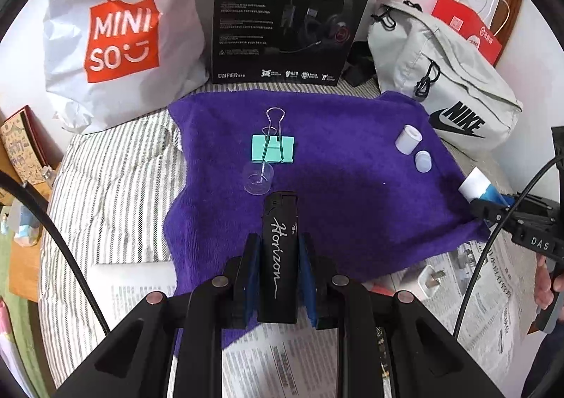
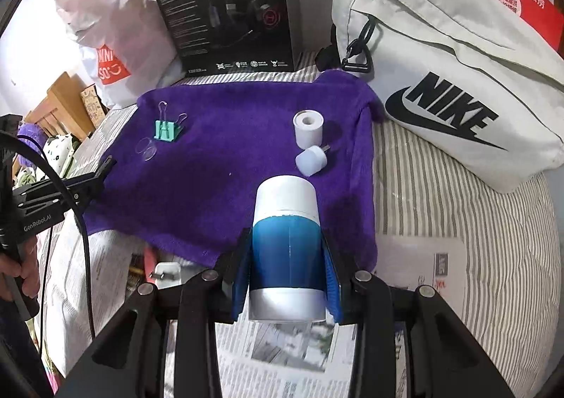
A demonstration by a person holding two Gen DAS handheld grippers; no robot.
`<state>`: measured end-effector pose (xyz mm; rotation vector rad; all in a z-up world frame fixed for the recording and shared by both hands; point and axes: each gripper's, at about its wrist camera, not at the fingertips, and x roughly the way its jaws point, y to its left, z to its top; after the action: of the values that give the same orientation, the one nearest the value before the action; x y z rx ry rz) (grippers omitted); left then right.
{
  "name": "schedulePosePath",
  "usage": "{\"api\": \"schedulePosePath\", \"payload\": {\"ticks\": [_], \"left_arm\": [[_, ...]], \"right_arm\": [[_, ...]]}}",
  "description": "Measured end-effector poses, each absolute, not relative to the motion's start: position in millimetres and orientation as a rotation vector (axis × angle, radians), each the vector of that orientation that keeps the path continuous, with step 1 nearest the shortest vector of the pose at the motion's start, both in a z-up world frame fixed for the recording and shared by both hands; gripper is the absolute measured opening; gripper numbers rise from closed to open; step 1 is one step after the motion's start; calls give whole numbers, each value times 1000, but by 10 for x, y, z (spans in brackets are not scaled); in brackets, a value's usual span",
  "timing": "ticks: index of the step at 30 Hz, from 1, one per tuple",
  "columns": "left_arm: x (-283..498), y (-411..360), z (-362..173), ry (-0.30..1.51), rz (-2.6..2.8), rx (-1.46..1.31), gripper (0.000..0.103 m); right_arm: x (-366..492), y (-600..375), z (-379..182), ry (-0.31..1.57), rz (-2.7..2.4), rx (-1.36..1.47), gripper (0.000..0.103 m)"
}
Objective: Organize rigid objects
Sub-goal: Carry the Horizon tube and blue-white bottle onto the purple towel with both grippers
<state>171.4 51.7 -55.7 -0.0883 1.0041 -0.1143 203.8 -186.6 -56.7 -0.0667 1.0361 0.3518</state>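
Observation:
My left gripper (image 1: pixel 278 246) is shut on a black "Horizon" lighter (image 1: pixel 278 250), held over the near edge of a purple towel (image 1: pixel 335 158). My right gripper (image 2: pixel 285 257) is shut on a blue and white bottle (image 2: pixel 286 250) over the towel's (image 2: pixel 225 165) near right edge; it also shows at the right of the left wrist view (image 1: pixel 479 188). On the towel lie a teal binder clip (image 1: pixel 273 148) (image 2: pixel 165 130), a clear round lid (image 1: pixel 258 178) (image 2: pixel 146 149), a white cylinder (image 1: pixel 408 138) (image 2: pixel 308 128) and a small white cap (image 1: pixel 423 161) (image 2: pixel 312 160).
Behind the towel stand a white Miniso bag (image 1: pixel 116 42), a black headset box (image 1: pixel 285 17) and a grey Nike bag (image 1: pixel 447 84) (image 2: pixel 447 80). Newspaper (image 1: pixel 282 355) (image 2: pixel 289 348) and a white plug (image 1: pixel 430 281) lie on the striped bedding (image 1: pixel 116 193).

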Motion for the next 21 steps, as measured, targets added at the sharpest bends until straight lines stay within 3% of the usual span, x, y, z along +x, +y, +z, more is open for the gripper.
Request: {"api": "schedulePosePath", "payload": {"ticks": [21], "left_arm": [[2042, 542, -847, 1061, -128, -80, 21]], "right_arm": [[2467, -1725, -959, 1100, 334, -128, 36]]}}
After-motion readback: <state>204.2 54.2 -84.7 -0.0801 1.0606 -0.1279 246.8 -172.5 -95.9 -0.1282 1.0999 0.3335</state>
